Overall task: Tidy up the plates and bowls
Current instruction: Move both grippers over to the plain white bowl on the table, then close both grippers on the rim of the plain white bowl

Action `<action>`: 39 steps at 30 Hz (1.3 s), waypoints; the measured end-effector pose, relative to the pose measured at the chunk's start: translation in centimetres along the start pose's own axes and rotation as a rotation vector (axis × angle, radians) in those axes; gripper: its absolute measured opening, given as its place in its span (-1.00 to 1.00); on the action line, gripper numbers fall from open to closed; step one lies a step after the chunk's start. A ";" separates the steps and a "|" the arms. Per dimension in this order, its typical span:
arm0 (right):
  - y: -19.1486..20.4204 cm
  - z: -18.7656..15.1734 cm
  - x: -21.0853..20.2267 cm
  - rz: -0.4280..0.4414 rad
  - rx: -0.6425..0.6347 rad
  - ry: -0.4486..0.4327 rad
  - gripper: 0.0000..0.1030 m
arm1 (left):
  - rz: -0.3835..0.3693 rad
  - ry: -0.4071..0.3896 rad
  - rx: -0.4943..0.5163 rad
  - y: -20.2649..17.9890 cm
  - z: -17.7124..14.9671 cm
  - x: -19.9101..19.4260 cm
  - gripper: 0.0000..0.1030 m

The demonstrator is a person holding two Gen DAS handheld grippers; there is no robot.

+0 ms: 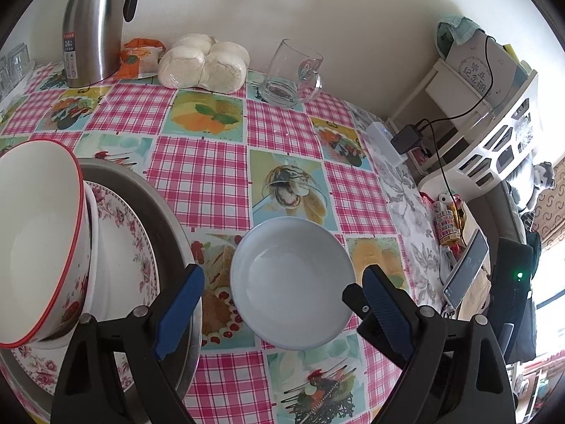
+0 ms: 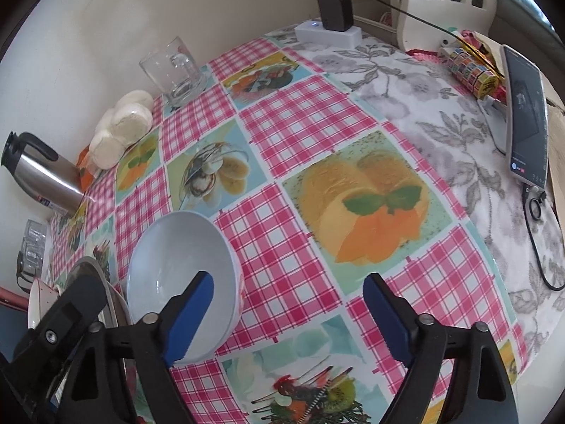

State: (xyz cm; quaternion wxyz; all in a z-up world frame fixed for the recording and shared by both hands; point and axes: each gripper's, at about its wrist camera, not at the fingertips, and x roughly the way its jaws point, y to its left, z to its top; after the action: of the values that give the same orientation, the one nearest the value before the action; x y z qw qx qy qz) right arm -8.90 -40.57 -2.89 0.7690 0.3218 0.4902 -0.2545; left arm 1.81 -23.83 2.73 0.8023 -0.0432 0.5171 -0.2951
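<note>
A pale blue bowl (image 1: 289, 282) sits slightly tilted on the checked tablecloth, next to a steel basin (image 1: 169, 226). My left gripper (image 1: 282, 275) is open and straddles the bowl, its left pad clear of the rim. In the right wrist view the same bowl (image 2: 169, 265) is at lower left. My right gripper (image 2: 287, 281) is open, with its left finger over the bowl's inside and its right finger far out over the cloth. The basin holds a floral plate (image 1: 123, 247) and a white red-rimmed bowl (image 1: 42, 233) leaning on its side.
Along the wall stand a steel thermos (image 1: 95, 24), a bag of white buns (image 1: 203, 62) and a glass mug (image 1: 293, 70). A power strip with a charger (image 2: 332, 24) and a propped phone (image 2: 526, 116) sit near the table's right edge.
</note>
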 end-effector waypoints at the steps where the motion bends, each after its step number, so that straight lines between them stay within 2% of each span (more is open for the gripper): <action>1: 0.1 0.0 0.1 -0.001 -0.005 0.002 0.65 | 0.001 0.002 -0.001 0.0 0.0 0.1 0.78; 10: 0.8 -0.3 1.0 0.000 -0.034 0.021 0.22 | 0.006 0.010 -0.003 0.0 -0.1 0.5 0.78; 17: 1.0 -0.4 1.1 0.027 -0.037 0.018 -0.20 | 0.013 0.020 -0.002 0.1 -0.2 0.8 0.77; 19: 1.2 -0.4 1.1 0.029 -0.046 0.010 -0.30 | 0.012 0.024 0.000 0.1 -0.2 0.9 0.65; 23: 1.1 -0.3 1.0 0.040 -0.045 0.008 -0.46 | 0.012 0.037 -0.001 0.2 -0.2 1.1 0.59; 27: 0.6 -0.2 0.8 0.032 -0.033 0.001 -0.56 | 0.006 0.052 0.001 0.2 -0.3 1.5 0.36; 36: -0.2 0.1 0.7 0.025 -0.014 -0.001 -0.57 | 0.011 0.106 0.022 0.0 -1.1 3.3 -0.21; 39: -0.2 -0.1 1.1 0.022 -0.011 0.007 -0.57 | 0.023 0.120 0.036 -0.1 -1.4 4.0 -0.29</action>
State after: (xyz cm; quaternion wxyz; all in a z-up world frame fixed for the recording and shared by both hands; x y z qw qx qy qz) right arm -8.64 -40.72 -3.92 0.7720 0.3237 0.4906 -0.2421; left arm 1.72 -25.72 -1.11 0.7737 -0.0051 0.5594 -0.2974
